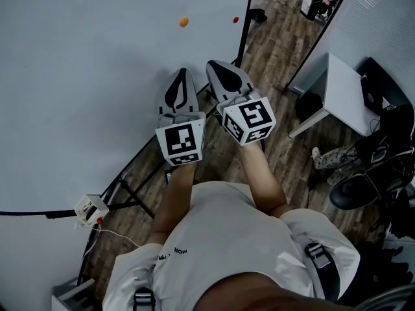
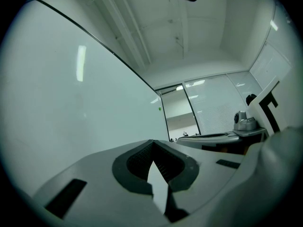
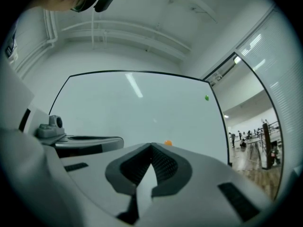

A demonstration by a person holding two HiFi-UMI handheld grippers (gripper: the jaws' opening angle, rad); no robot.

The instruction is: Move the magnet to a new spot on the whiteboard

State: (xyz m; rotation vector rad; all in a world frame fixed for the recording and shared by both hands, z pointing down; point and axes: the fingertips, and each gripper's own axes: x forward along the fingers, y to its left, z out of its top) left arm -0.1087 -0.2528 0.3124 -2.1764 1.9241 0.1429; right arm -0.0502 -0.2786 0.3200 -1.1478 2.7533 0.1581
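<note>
Your right gripper (image 3: pixel 151 146): jaws pinched together, nothing in them. Left gripper (image 2: pixel 152 144): same deal, closed and empty. You hold both side by side, tips aimed at whiteboard (image 1: pixel 78 96). Reads as parked stance, not grab. Orange magnet (image 1: pixel 184 22) sits on board up past tips, well apart from both; it clings by itself, so needs no holding. Second small magnet (image 1: pixel 235 19) near board's right edge. Fits you heading for magnet or having dropped it at new spot. No bins or trays in shot.
</note>
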